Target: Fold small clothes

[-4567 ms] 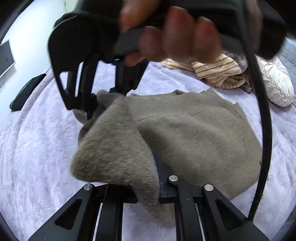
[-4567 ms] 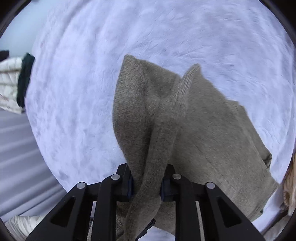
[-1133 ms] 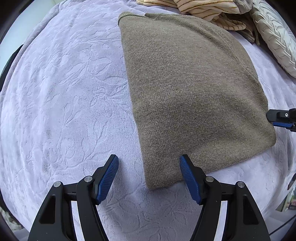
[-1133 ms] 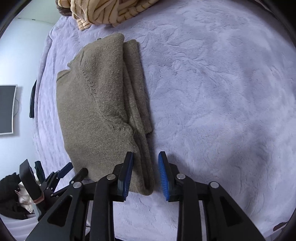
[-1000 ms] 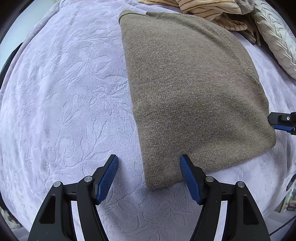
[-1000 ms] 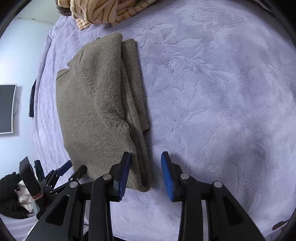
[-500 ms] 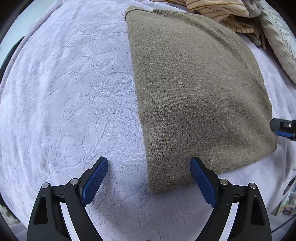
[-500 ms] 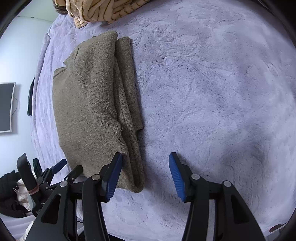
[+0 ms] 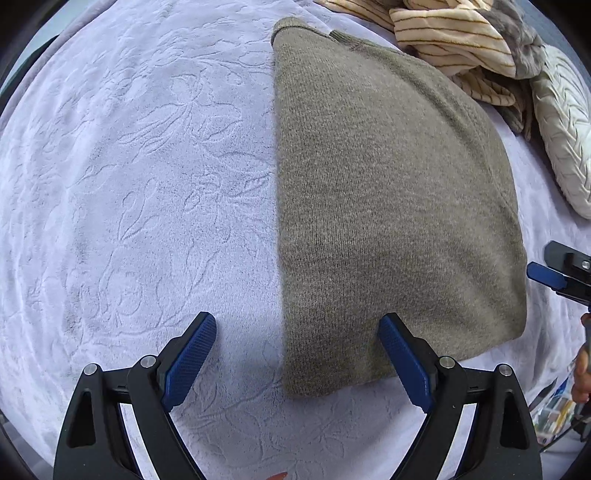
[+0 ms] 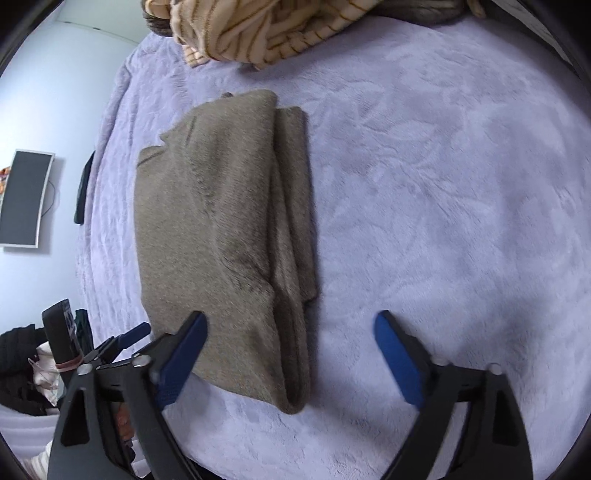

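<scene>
A folded brown knit garment lies flat on the lilac bedspread. My left gripper is open and empty, its jaws wide apart over the garment's near left corner. In the right wrist view the same garment shows its stacked folded edge on its right side. My right gripper is open and empty, straddling the garment's near right corner. The right gripper's tip also shows at the right edge of the left wrist view.
A cream striped garment is heaped at the far side, also in the right wrist view. A white quilted cushion lies at the far right. A monitor hangs on the wall left of the bed.
Both grippers held the garment up 4.6 s ago; it now lies folded on the bed. Over the last second both grippers opened wider, the right from nearly closed, and drew back slightly.
</scene>
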`<state>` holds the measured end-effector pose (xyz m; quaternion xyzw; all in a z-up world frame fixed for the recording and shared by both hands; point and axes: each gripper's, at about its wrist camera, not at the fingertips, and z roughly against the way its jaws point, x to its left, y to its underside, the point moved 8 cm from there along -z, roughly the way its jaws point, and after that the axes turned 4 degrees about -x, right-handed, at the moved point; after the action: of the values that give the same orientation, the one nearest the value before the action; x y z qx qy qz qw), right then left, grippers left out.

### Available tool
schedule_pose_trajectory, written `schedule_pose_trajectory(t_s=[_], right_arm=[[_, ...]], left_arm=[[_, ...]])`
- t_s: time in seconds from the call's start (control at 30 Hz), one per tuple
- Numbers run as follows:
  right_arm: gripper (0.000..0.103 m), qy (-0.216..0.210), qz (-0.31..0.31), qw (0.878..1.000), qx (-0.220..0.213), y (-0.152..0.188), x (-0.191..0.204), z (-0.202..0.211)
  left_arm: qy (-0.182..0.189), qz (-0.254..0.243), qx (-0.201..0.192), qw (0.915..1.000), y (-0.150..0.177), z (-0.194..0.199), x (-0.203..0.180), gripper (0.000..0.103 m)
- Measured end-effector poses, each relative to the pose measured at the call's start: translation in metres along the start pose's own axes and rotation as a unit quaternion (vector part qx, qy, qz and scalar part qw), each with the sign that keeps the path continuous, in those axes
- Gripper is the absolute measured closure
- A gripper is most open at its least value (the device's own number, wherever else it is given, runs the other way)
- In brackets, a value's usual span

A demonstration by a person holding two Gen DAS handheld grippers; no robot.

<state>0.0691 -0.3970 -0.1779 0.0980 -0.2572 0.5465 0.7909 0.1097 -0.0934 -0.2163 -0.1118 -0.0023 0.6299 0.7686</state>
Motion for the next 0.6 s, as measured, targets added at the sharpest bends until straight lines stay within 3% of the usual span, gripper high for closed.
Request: schedule_pose_trajectory(t_s=[0.13, 0.37, 0.6], right_arm=[[0.000, -0.022, 0.014, 1.000, -0.003, -0.010, 0.010, -0.005], [0.000, -0.023, 0.034, 0.999, 0.015, -0.032, 0.016, -0.018], [0.000, -0.055, 0.034, 0.998, 0.011, -0.056, 0.020, -0.027]], left_arm=[[0.018, 0.016, -0.003, 0.9997, -0.009, -0.001, 0.004, 0.012], [0.063, 0.023, -0.012, 0.9977, -0.031, 0.000, 0.009, 0.012], [0.146, 0.022, 0.007, 0.9890, -0.040, -0.005, -0.004, 0.012]])
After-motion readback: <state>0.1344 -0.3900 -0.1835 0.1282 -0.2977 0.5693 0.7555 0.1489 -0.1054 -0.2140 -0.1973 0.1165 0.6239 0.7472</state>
